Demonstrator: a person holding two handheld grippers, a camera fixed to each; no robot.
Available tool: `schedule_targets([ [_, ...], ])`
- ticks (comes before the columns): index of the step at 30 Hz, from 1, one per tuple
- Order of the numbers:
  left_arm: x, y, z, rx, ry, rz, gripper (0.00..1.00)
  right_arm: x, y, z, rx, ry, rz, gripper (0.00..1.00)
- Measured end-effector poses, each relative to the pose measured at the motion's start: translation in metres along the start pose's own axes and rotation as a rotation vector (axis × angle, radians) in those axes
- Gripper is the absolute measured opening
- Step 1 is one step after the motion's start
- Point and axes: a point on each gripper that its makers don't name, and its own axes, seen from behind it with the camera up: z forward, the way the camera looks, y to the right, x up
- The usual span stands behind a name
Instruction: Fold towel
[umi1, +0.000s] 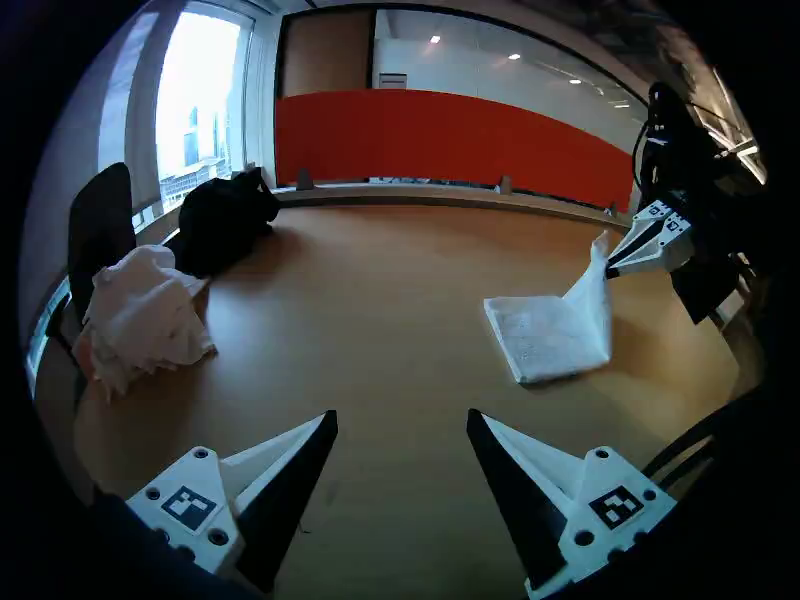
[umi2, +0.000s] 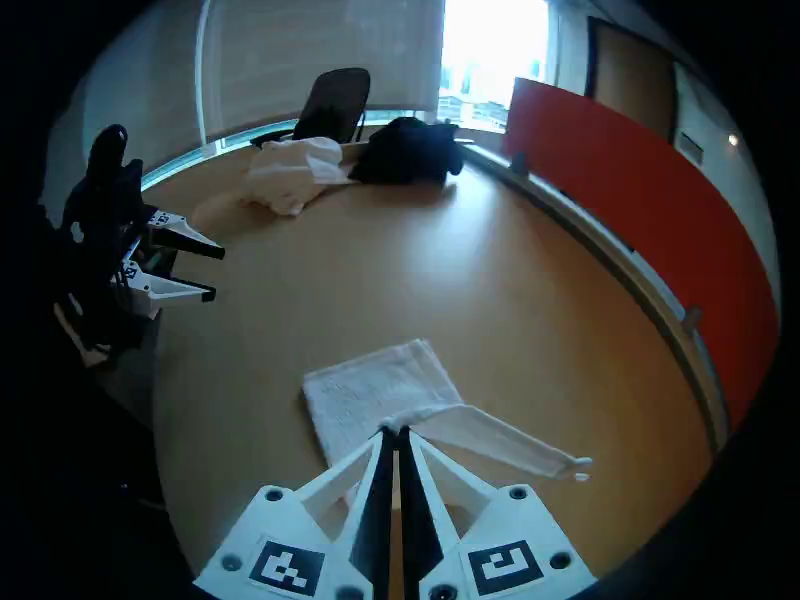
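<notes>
Towel (umi2: 385, 395) lies part-folded on table (umi2: 450, 270), lower centre of right gripper view. Right gripper (umi2: 397, 432) pinched tight on raised edge, likely a corner, held up to carry flap over. Left gripper (umi1: 400, 415) at bottom of left gripper view, fingers apart, empty, clear of cloth.

Daylight pours from the window (umi1: 200, 110) at eleven o'clock in the left gripper view, blown out white (at one o'clock in the right gripper view). A soft sheen lies on the table (umi1: 400, 290); edges bend and dim.
</notes>
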Motion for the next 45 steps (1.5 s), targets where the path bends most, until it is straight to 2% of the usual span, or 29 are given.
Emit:
schedule_targets([
  [9,-0.007,-0.006,-0.007,0.028,-0.001,-0.037,0.96,0.005,-0.035,0.056,0.122,-0.047,-0.046,0.03],
  [15,-0.009,-0.008,-0.009,0.035,-0.001,-0.044,0.96,-0.006,-0.052,0.081,0.165,-0.084,-0.055,0.03],
  [23,-0.013,-0.007,-0.008,0.034,-0.008,-0.047,0.96,-0.01,-0.052,0.083,0.164,-0.087,-0.038,0.04],
  [27,-0.012,-0.005,-0.006,0.03,-0.008,-0.042,0.96,-0.01,-0.05,0.082,0.163,-0.086,-0.037,0.08],
  [29,-0.012,-0.005,-0.006,0.029,-0.008,-0.04,0.96,-0.009,-0.05,0.082,0.163,-0.085,-0.037,0.13],
  [31,-0.012,-0.005,-0.006,0.03,-0.009,-0.04,0.96,-0.009,-0.049,0.081,0.16,-0.083,-0.037,0.23],
  [33,-0.012,-0.005,-0.006,0.031,-0.01,-0.04,0.96,-0.009,-0.047,0.08,0.155,-0.082,-0.036,0.38],
  [35,-0.012,-0.005,-0.006,0.031,-0.011,-0.042,0.96,-0.01,-0.047,0.079,0.152,-0.08,-0.034,0.59],
  [37,-0.012,-0.005,-0.006,0.031,-0.01,-0.043,0.96,-0.011,-0.046,0.077,0.149,-0.079,-0.033,0.72],
  [45,-0.009,-0.004,-0.005,0.029,-0.005,-0.038,0.96,-0.02,-0.042,0.068,0.127,-0.084,-0.023,0.72],
])
